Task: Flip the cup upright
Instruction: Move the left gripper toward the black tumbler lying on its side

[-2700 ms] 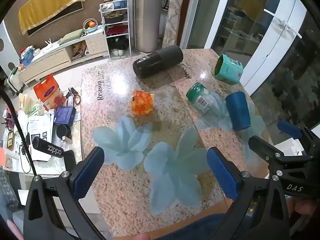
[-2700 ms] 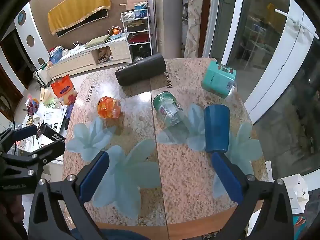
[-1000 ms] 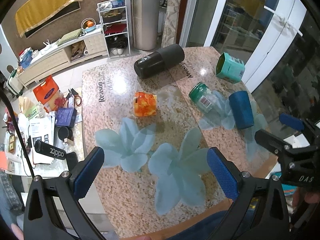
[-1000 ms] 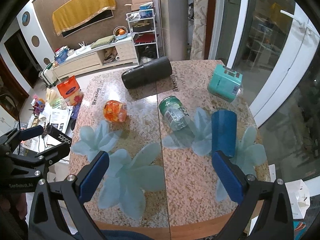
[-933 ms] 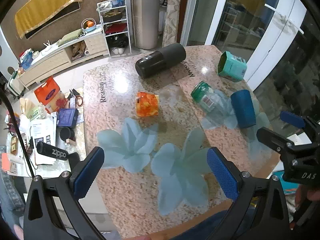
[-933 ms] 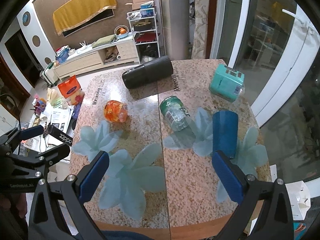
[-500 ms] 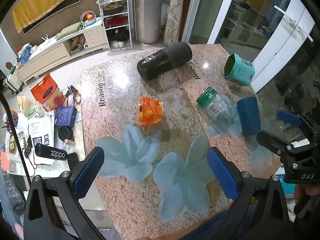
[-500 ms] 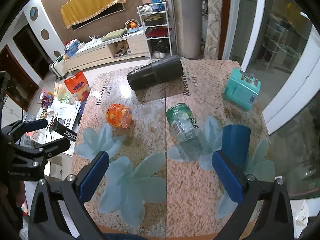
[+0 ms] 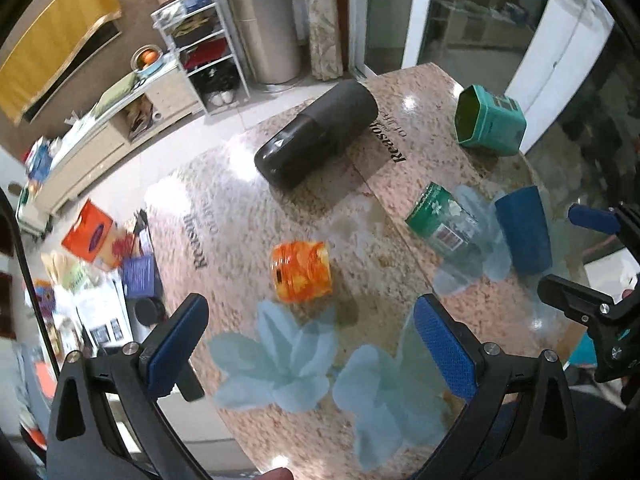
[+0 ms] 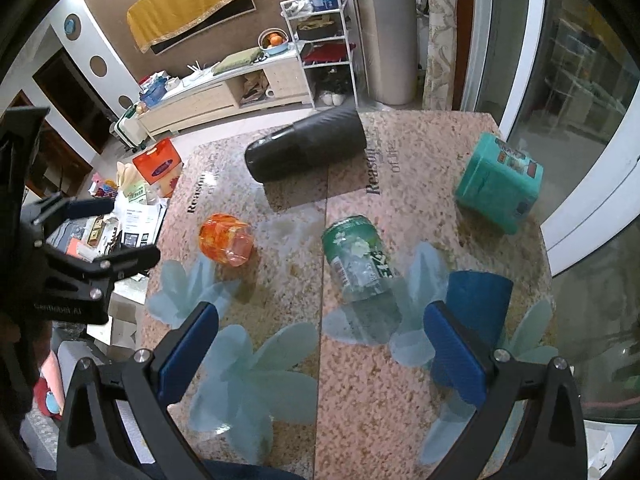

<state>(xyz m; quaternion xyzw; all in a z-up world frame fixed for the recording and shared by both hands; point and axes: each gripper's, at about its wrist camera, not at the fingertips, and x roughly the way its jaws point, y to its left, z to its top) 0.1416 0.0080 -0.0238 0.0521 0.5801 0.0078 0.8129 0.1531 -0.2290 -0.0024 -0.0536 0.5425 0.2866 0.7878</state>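
1. Just right of the green can, the blue cup lies on its side on the surface, mouth away from the camera.
2. It looks like light, stiff plastic with a smooth, likely slippery wall; it may roll.
3. Best hold, I judge: across the mid-body, then tip it up.
4. The right gripper is spread wide, empty, near the cup; the left gripper is likewise apart, left of the can.

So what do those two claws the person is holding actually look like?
Both look alike: the left claw and right claw are black angular frames with silver screws, each ending in two textured blue pads. White lettering marks the bodies, too blurred to read fully. No cables or sleeves are clearly visible.
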